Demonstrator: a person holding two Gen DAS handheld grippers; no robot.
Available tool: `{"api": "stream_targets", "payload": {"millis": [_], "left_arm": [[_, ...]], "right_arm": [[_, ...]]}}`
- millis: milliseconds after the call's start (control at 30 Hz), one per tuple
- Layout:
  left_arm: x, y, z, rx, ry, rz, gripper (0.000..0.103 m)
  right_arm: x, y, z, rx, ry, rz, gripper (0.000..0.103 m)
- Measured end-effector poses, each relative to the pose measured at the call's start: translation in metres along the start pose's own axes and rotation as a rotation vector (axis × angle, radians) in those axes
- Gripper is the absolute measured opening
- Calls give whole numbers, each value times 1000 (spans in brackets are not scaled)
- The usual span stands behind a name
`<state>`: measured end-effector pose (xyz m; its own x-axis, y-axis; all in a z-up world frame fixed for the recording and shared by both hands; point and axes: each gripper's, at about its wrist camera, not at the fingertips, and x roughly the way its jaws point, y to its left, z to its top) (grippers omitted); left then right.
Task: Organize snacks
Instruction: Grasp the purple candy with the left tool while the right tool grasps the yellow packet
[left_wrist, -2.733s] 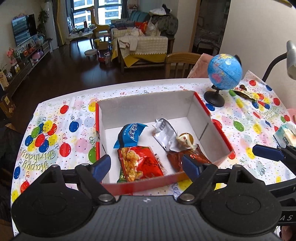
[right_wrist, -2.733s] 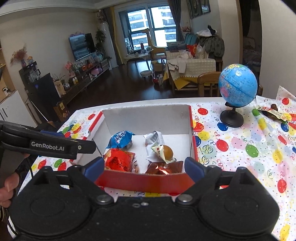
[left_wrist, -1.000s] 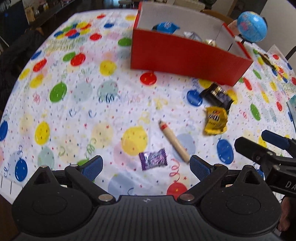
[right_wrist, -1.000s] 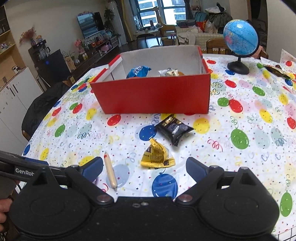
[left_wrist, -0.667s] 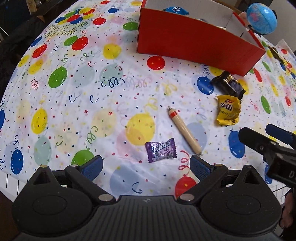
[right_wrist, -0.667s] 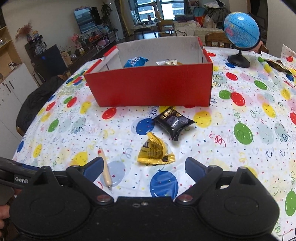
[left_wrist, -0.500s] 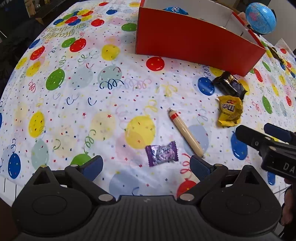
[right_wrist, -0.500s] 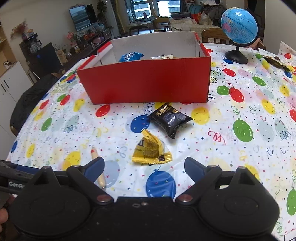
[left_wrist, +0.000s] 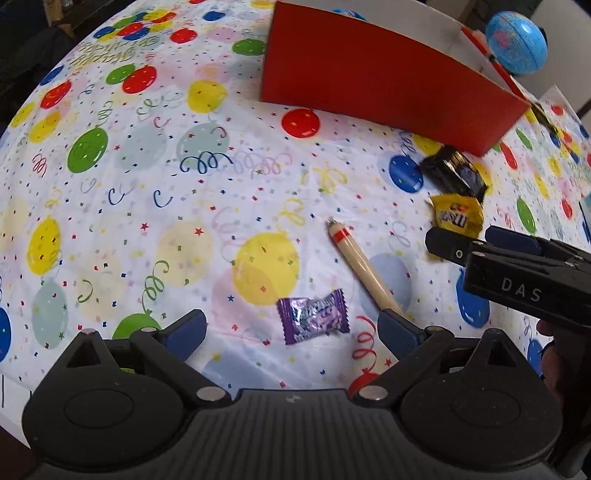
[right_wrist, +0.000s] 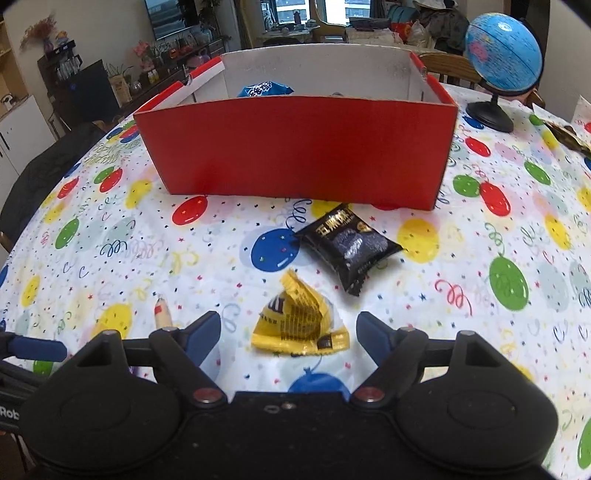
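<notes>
The left gripper (left_wrist: 291, 330) hangs over the bench (left_wrist: 110, 184) with its blue-tipped jaws spread wide and nothing pressed between them; a small purple foil-wrapped candy (left_wrist: 313, 316) lies on the cloth in the gap, touching neither finger. Just beside the right-hand finger rests the end of a slim cream-coloured sausage stick with a red band (left_wrist: 360, 264).

The right gripper (right_wrist: 288, 334) is closing, its jaws apart on either side of a crumpled yellow M&M's packet (right_wrist: 300, 321), and the pads do not press on it yet. Beyond that lies a black sachet printed with gold Chinese characters (right_wrist: 347, 245); the smaller print is too fine to read. The sausage stick's red-banded tip (right_wrist: 162, 312) shows at the left, the rest hidden behind the finger.

Farther back stands an open red cardboard box with a white inside (right_wrist: 295, 147). Its near wall hides most of what it holds: only the top of a blue snack bag (right_wrist: 264, 89) and a sliver of something silvery rise above the rim.

A blue desk globe on a black stand (right_wrist: 502, 61) stands right of the box. The balloon-print cloth reads "Happy Birthday". The right gripper's body, seen from the left wrist, bears the letters "DAS"; the rest is cut off.
</notes>
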<state>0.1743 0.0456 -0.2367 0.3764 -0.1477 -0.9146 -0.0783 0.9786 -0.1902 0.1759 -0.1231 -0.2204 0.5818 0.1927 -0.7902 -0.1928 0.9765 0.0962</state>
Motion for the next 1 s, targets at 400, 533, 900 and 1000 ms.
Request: {"api": "stream_targets", "payload": {"millis": [400, 533, 900, 1000], "left_arm": [[3, -9, 0, 16, -13, 15, 76], [2, -9, -1, 20, -36, 52, 54], [-1, -4, -3, 0, -43, 49, 28], [-3, -3, -4, -8, -38, 46, 28]], "right_arm": [[17, 5, 10, -42, 15, -24, 71], [20, 6, 10, -50, 23, -34, 53], [7, 4, 5, -59, -13, -43, 39], [-1, 2, 3, -49, -25, -40, 39]]}}
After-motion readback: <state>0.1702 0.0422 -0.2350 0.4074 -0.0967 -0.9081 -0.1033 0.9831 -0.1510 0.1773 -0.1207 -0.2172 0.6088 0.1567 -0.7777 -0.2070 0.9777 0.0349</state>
